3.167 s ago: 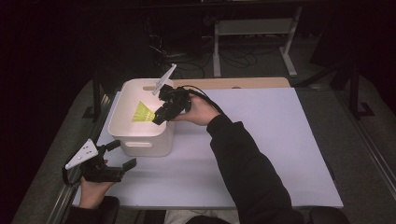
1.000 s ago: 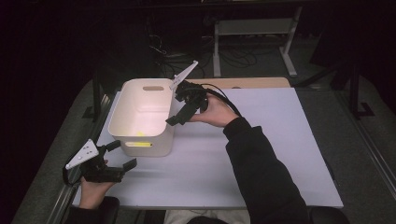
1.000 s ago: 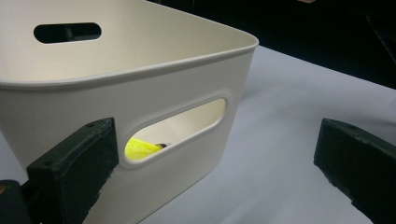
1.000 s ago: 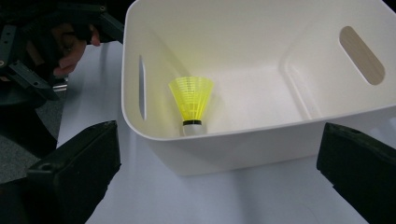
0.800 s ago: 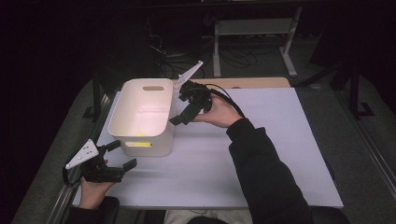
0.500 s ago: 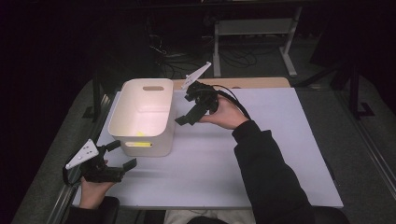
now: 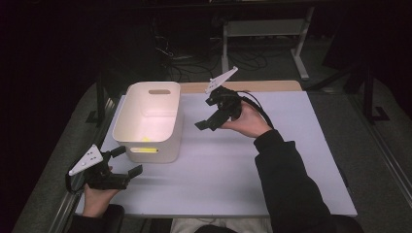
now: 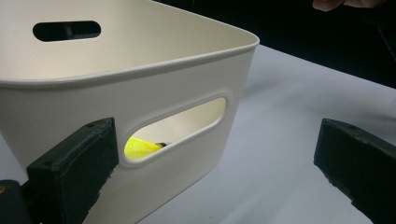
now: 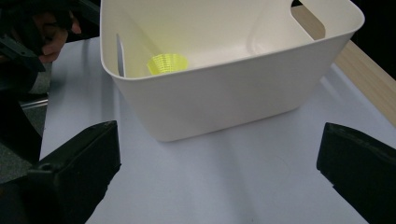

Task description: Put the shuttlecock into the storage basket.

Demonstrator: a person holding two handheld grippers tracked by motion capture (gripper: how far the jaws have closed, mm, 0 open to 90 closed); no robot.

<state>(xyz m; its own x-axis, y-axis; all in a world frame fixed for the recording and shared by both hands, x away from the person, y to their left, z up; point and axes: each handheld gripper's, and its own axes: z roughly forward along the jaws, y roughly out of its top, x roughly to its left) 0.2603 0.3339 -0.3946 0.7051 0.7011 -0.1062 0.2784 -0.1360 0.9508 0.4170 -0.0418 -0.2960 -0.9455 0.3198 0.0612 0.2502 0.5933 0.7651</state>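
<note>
The right gripper [image 7: 210, 119] has drawn back from over the white bin [image 7: 151, 141] to the bare table [image 7: 272, 165], jaws spread and empty. The yellow shuttlecock [image 9: 167, 63] now lies inside, so the drop looks done. The left gripper [image 7: 127, 162] waits near the bin, jaws apart.

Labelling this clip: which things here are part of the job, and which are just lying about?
In the job: shuttlecock, bin, right gripper, left gripper.
Lying about: white sheet, wooden board, metal stand, cables.
</note>
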